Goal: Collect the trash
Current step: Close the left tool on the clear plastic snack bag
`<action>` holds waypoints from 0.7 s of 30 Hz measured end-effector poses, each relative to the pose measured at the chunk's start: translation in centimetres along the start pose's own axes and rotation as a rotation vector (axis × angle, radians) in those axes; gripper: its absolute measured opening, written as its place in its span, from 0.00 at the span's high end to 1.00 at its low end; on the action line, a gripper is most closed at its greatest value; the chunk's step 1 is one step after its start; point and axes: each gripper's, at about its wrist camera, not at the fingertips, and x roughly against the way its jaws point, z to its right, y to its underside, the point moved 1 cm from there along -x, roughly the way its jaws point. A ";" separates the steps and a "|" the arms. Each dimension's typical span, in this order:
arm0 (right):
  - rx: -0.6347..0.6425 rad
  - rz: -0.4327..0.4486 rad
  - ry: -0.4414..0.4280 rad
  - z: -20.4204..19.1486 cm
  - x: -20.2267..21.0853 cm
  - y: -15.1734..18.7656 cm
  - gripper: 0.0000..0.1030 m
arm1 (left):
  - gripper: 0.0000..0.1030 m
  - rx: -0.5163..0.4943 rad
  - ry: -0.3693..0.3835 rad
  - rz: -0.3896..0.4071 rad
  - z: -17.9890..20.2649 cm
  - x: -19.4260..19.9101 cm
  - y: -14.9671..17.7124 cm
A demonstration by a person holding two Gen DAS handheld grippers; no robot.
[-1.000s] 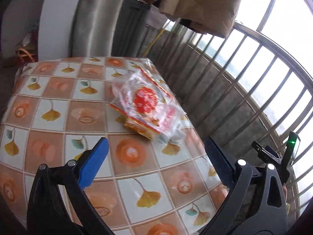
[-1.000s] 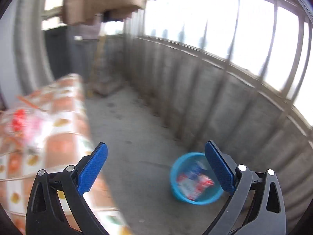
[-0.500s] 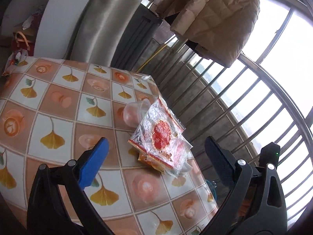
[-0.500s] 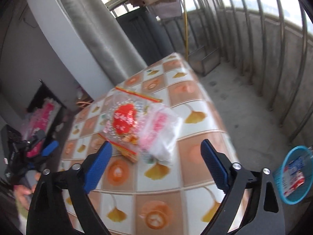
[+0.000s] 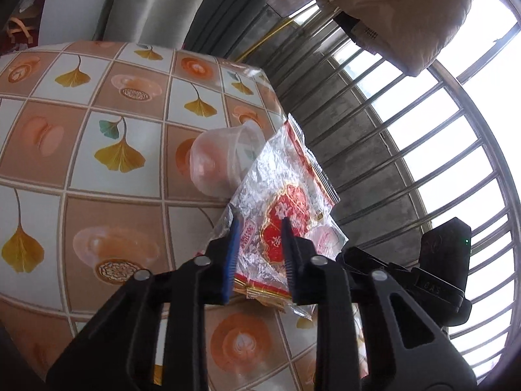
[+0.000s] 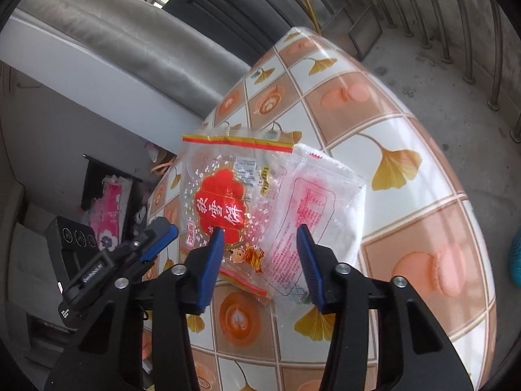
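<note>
A clear snack wrapper with a red emblem (image 5: 286, 211) lies on the patterned table (image 5: 97, 130), with a white-pink wrapper (image 6: 309, 202) beside it. The red-emblem wrapper also shows in the right wrist view (image 6: 221, 202). My left gripper (image 5: 259, 231) has its jaws narrowed around the red-emblem wrapper's near part; whether they pinch it is unclear. My right gripper (image 6: 260, 238) is partly closed, jaws straddling both wrappers' near edges. A clear plastic cup (image 5: 221, 163) lies on its side behind the wrappers.
The table (image 6: 407, 195) sits on a balcony by a metal railing (image 5: 407, 123). A blue basket's edge (image 6: 516, 260) shows on the floor at the far right. A coat (image 5: 407, 9) hangs above. The other gripper (image 6: 130, 254) appears at the left in the right wrist view.
Both grippers have moved in on the wrappers and their jaws have narrowed from wide open. The right gripper swung from the floor basket to the table.
</note>
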 end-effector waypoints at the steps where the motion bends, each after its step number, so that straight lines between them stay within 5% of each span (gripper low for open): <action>1: 0.006 -0.002 -0.001 0.0 0.1 0.1 0.61 | 0.91 -0.003 -0.001 -0.004 0.0 0.0 0.3; 3: 0.015 -0.004 -0.004 -0.1 0.3 0.4 0.64 | 1.00 -0.010 -0.007 -0.005 0.1 0.4 0.9; 13: 0.019 0.011 -0.017 0.1 2.8 1.9 0.67 | 1.00 0.003 0.017 0.062 0.0 3.1 2.1; 14: 0.018 0.014 -0.020 0.2 3.2 2.1 0.67 | 0.97 0.015 0.012 0.072 -0.1 3.2 1.7; 17: 0.013 0.023 -0.029 0.5 4.2 2.6 0.67 | 0.58 0.032 -0.044 0.085 -0.5 2.7 0.4; 21: 0.006 0.031 -0.030 1.1 5.0 3.2 0.67 | 0.52 0.005 -0.102 0.021 -0.7 -0.1 -1.1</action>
